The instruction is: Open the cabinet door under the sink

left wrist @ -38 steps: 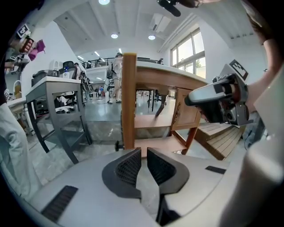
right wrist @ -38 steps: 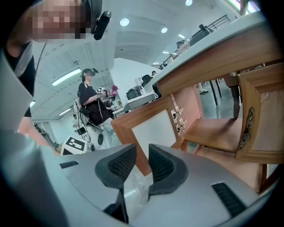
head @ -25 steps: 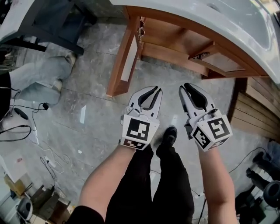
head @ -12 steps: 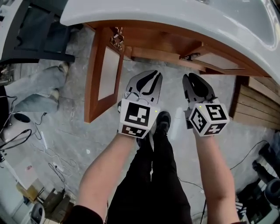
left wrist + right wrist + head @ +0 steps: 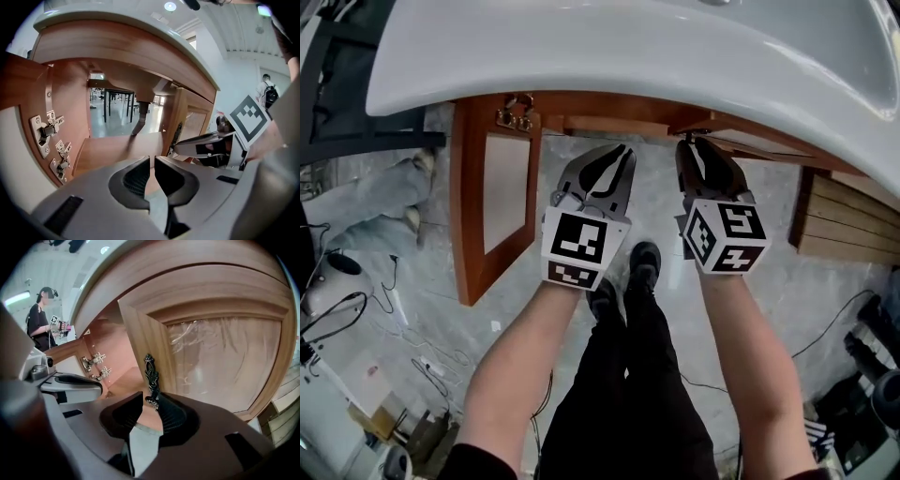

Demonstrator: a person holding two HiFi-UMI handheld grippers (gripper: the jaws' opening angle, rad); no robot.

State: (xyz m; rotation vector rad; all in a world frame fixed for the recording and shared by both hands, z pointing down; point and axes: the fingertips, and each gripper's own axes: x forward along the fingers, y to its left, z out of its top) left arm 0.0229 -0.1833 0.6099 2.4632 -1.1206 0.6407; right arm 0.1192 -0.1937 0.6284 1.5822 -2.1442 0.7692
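Under the white sink (image 5: pixel 628 56) stands a wooden cabinet. Its left door (image 5: pixel 497 187) hangs swung out, its hinges (image 5: pixel 47 133) showing in the left gripper view. The right door (image 5: pixel 220 362) with its frosted pane is closed and carries an ornate dark handle (image 5: pixel 150 376). My right gripper (image 5: pixel 150 398) is open and its jaws have just been opening; the handle's lower end sits between the fingertips, close to the right pad, and the left pad is apart from it. My left gripper (image 5: pixel 152 159) is shut on nothing, facing the cabinet's open inside (image 5: pixel 117 150).
My own legs and shoes (image 5: pixel 642 258) stand just below the grippers. Cables (image 5: pixel 356 309) lie on the grey floor at left, near another person's legs (image 5: pixel 366 202). Wooden slats (image 5: pixel 853 220) lie at right. A person (image 5: pixel 40 319) stands far off.
Both grippers have moved forward and down under the sink's rim, up to the cabinet front. The right jaws stand wider than before. The left jaws look the same.
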